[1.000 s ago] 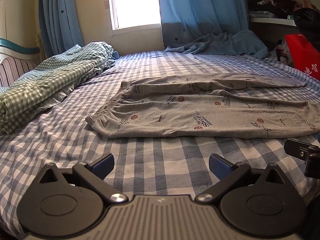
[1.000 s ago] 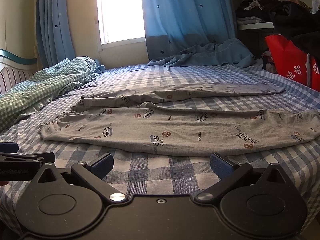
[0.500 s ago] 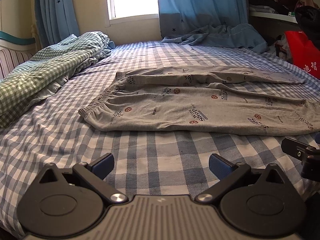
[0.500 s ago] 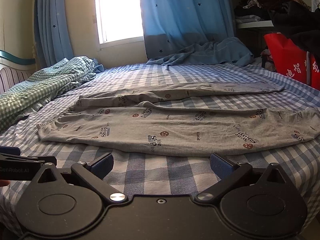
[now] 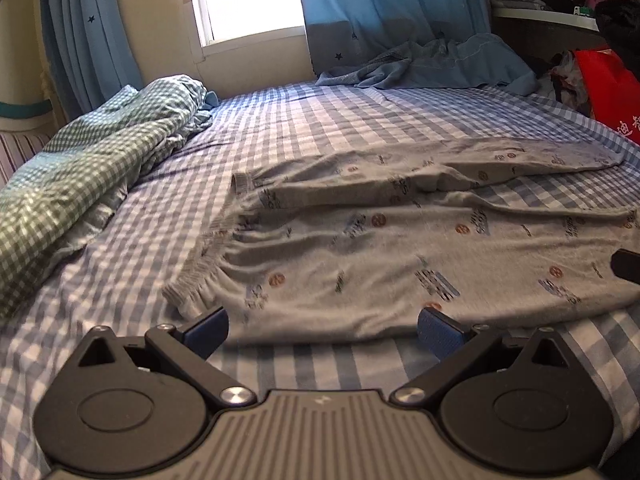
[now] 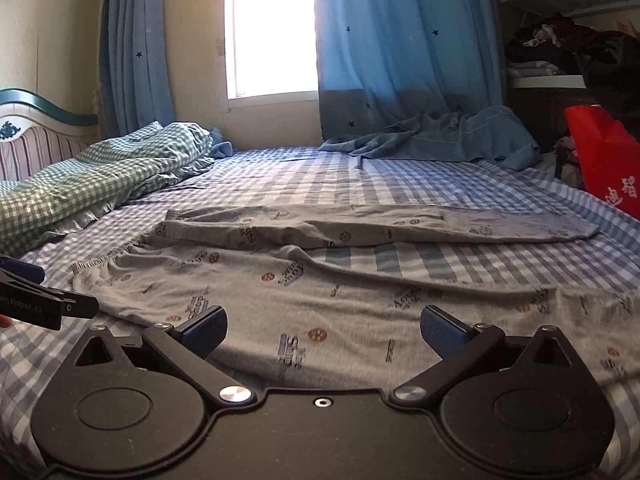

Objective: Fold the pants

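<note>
Left wrist: pants (image 5: 400,256) flat on checked bed (image 5: 320,128), long axis left-right, waistband left. Left gripper (image 5: 322,326) wide open, empty, at near hem.

Right wrist: right gripper (image 6: 323,330) spread wide (nothing held), over near leg.

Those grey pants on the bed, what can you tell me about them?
The grey pants look like soft knit, printed with small red-brown dots and dark lettering. They lie spread flat and unfolded on the checked bedsheet, gathered elastic waistband to the left, legs running right and parted so sheet shows between them. A few wrinkles cross them. Neither gripper grips them.
</note>
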The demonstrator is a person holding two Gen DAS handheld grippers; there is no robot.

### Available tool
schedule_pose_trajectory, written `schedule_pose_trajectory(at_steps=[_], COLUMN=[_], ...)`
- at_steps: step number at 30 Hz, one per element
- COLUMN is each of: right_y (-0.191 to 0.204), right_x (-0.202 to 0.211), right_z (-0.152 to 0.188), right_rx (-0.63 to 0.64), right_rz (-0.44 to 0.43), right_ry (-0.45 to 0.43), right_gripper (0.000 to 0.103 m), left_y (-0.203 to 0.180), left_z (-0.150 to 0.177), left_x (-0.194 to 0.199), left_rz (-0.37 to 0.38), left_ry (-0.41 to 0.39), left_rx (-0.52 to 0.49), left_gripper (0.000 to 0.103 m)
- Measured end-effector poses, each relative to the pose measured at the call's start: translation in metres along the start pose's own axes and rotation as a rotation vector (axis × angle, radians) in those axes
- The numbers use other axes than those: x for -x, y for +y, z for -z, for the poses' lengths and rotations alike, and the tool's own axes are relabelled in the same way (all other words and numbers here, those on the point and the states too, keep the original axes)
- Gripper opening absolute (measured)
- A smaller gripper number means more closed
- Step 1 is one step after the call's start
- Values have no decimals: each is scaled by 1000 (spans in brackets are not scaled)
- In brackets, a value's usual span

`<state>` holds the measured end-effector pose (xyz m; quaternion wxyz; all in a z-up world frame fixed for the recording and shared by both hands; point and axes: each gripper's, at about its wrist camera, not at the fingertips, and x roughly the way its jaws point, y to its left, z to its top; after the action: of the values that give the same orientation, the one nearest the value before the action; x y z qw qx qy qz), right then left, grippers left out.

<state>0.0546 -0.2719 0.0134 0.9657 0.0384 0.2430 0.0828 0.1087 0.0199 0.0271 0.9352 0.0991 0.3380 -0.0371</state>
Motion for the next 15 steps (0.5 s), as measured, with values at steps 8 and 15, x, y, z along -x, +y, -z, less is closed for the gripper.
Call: schedule_pose_trajectory(at_steps=[8, 15], right_y=[-86, -147], right_x=[-101, -231], right_z=[-103, -169], right_rx=[110, 222], right_rz=[-195, -383], right_ry=[24, 152], right_gripper=[102, 103], left_y=[45, 53], left_z=[-127, -205], left_x=[-103, -233], left_rz=[-82, 194], left_ry=[-94, -64], left_rx=[-121, -219], left_gripper=[103, 103])
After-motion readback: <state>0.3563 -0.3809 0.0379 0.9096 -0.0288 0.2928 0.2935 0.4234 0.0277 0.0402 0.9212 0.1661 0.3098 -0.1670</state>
